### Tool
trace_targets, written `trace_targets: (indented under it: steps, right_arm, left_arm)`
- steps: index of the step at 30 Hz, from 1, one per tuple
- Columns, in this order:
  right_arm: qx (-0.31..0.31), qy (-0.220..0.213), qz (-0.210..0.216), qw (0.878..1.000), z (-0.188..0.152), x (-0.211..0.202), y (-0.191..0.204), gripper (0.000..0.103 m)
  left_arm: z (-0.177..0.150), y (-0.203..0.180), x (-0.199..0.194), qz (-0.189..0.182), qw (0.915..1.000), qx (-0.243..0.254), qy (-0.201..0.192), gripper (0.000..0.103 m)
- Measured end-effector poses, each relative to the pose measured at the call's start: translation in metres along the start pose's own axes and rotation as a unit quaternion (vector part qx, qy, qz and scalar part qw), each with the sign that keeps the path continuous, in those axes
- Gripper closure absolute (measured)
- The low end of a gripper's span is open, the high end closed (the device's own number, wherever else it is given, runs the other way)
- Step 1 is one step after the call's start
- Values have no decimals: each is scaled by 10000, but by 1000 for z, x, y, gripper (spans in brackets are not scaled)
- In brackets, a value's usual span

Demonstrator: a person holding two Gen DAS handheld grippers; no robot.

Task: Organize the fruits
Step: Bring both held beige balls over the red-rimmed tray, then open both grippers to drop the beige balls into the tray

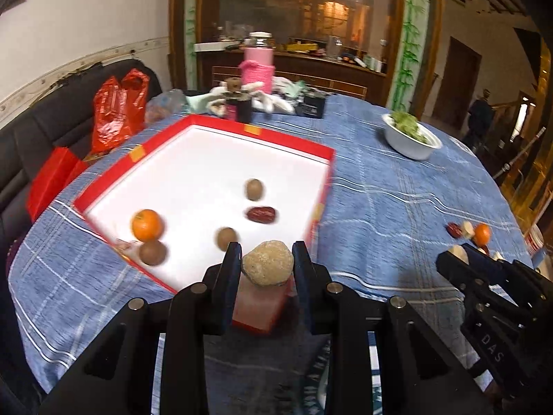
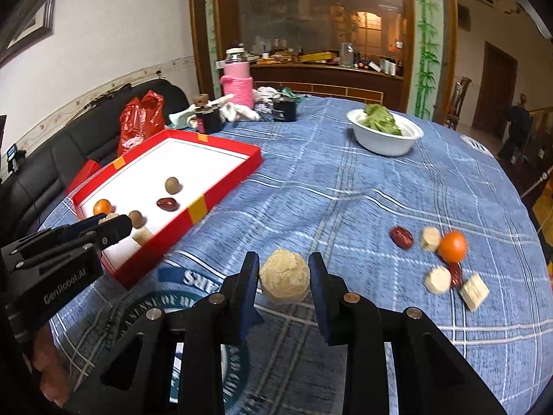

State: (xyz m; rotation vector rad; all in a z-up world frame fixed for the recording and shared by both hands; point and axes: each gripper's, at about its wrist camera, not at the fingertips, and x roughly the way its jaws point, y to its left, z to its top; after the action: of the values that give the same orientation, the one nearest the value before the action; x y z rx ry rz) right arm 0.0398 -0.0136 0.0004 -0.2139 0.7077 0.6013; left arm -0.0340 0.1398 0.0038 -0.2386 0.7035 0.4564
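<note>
It was a lived-in home, a dining room by the look of it. A round table under a blue plaid cloth filled the middle. Behind the table stood a dark wooden sideboard cluttered with bottles and boxes, backed by a big mirror. Left of the table sat a black leather sofa; to its right, a brown wooden door.

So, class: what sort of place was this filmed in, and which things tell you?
Probably a home dining or living room: a round table under a blue checked cloth, a black sofa beside it, a cluttered wooden sideboard behind.
</note>
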Motion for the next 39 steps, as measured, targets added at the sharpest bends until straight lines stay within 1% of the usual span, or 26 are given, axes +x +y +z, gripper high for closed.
trace_targets:
  steps: [9,11,16,19,23,27,30,39]
  right_arm:
    - [-267,-99,352,9990,32,14,38,73]
    - [-298,-102,523,9981,43,20,49,73]
    - [-383,-20,901,9952,67,43,79,73]
    - [-498,40,991,9938,78,60,95,73]
    - [-467,210,951,9941,89,89,103,73]
    - [-397,389,907,9943,96,115,103,73]
    - [-400,467,878,9942,98,126,103,73]
    - [-411,538,829,9943,102,139,104,73]
  left_arm:
    - [27,51,0,494,9983,-290,-107,75]
    - [35,61,3,564,9980,-266,-67,75]
    - [41,76,18,585,9980,-206,111,75]
    - [45,76,32,576,9979,-95,263,75]
    - [52,76,53,605,9970,-86,468,75]
    - [57,71,65,612,9968,-33,514,75]
    - [58,67,72,638,9964,17,567,75]
    - [60,65,86,728,9949,41,699,75]
